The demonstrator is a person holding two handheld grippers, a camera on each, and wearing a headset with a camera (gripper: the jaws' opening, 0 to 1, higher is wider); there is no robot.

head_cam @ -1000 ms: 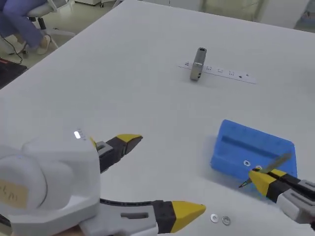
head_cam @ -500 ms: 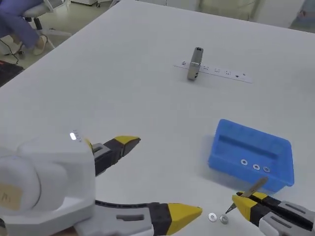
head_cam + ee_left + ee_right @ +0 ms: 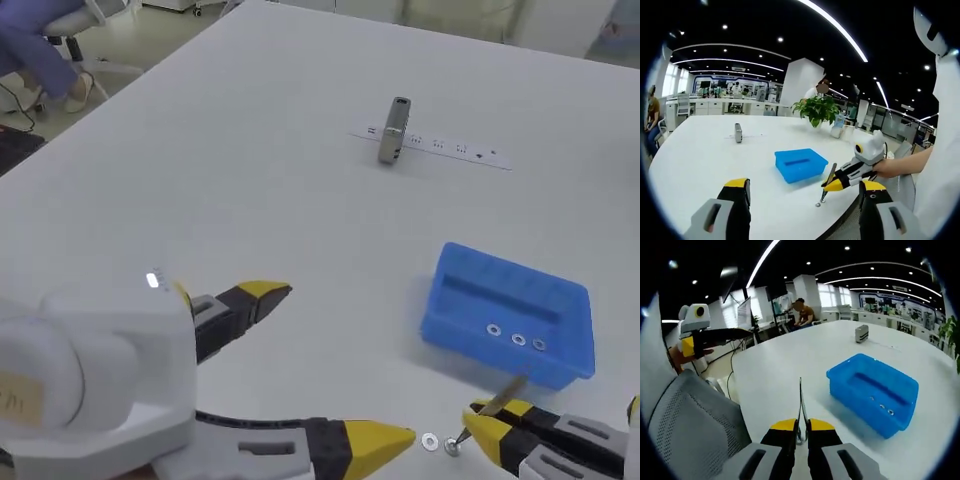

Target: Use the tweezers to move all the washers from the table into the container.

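**Left gripper** (image 3: 335, 365): located well to the left of the blue container (image 3: 447, 300), low over the white table (image 3: 230, 160). Its jaws are spread wide with nothing between them.

**Loose washers** (image 3: 430, 441): two washers lie flat on the table just in front of the container's front-left corner. They are side by side and close together.

**Tweezers** (image 3: 497, 402): clamped in the right gripper (image 3: 490, 428), which sits just in front of the container's front wall. The jaws are pressed together on the tweezers' shaft. The tweezers angle down toward the right-hand loose washer. Whether the tip touches or grips that washer cannot be determined.

**Container**: stands upright on the table with its top open. Three washers (image 3: 518, 340) lie on its floor in a row near the front wall, each apart from the next.

**Grey device** (image 3: 394, 128): lies on the table well behind the container, across a thin white strip.
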